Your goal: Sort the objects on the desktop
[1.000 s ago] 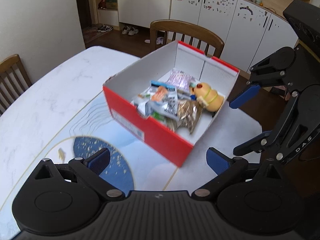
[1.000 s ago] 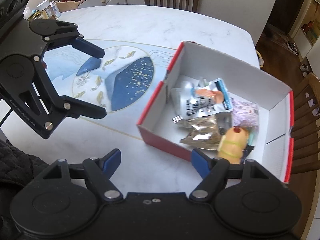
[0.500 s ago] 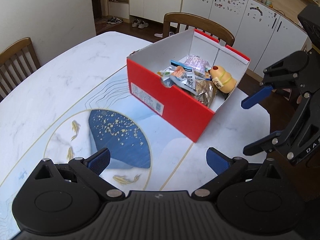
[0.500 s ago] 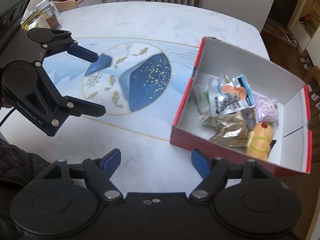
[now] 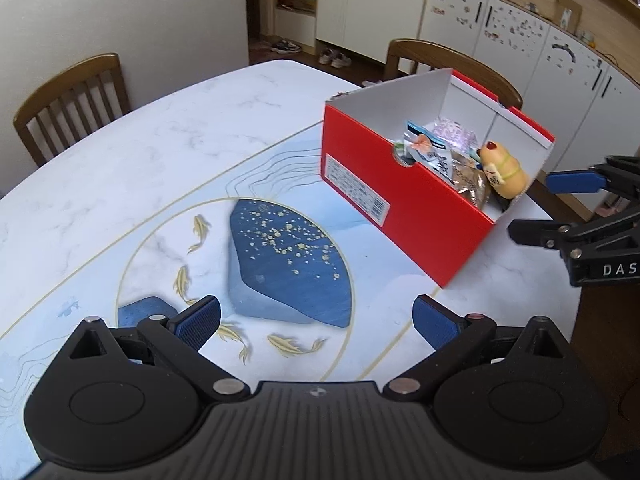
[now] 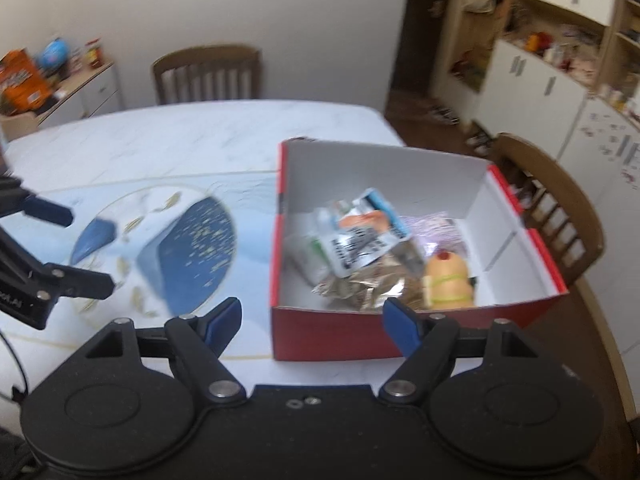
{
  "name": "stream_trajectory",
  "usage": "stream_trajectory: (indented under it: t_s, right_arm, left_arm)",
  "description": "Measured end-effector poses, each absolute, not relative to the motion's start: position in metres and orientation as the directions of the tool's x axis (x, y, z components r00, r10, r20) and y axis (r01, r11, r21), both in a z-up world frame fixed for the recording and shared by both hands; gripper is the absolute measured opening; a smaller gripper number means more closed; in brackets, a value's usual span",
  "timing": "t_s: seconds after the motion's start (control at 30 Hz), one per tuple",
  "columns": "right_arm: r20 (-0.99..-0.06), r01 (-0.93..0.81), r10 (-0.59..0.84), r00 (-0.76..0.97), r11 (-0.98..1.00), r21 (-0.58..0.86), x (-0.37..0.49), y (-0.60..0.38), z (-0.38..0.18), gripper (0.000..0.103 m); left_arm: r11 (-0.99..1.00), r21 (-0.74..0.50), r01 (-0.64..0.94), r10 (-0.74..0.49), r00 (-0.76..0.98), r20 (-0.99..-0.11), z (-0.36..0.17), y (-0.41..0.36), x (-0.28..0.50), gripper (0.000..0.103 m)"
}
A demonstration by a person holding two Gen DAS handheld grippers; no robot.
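Note:
A red shoebox with white inner walls stands on the table; it also shows in the right wrist view. Inside lie snack packets, a crinkled brown packet and a yellow toy figure, which the left wrist view also shows. My left gripper is open and empty, held over the table's blue print, left of the box. My right gripper is open and empty, just in front of the box's near wall.
The white marble table carries a blue fish print. Wooden chairs stand at the far side, behind the box and at the right. White cabinets line the back wall.
Both grippers have pulled back and away from the box, still open. The box looks farther from the left gripper. The right wrist view has tilted up and is blurred.

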State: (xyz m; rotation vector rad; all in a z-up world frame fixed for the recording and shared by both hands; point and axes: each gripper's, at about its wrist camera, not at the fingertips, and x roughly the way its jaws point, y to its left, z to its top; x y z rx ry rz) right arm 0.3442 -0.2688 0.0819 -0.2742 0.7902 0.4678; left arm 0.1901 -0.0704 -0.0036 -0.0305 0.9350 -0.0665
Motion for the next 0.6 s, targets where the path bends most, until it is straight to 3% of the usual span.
stream_trajectory:
  t_s: [0.37,0.6]
  right_arm:
    - [-0.655,-0.328,0.237,0.718,0.945,-0.017,0.334,-0.292,0.080,0.078]
    - [-0.647,-0.307,0.233,0.726,0.952,-0.002,0.313,-0.289,0.077,0.078]
  left_arm:
    - [0.998,-0.036,0.045,-0.057,0.644,-0.763,0.003,-0.080,0.181,0.103]
    - [0.998,-0.029,0.061,-0.063,0.657,-0.751,0.004,-0.083,0.174,0.103]
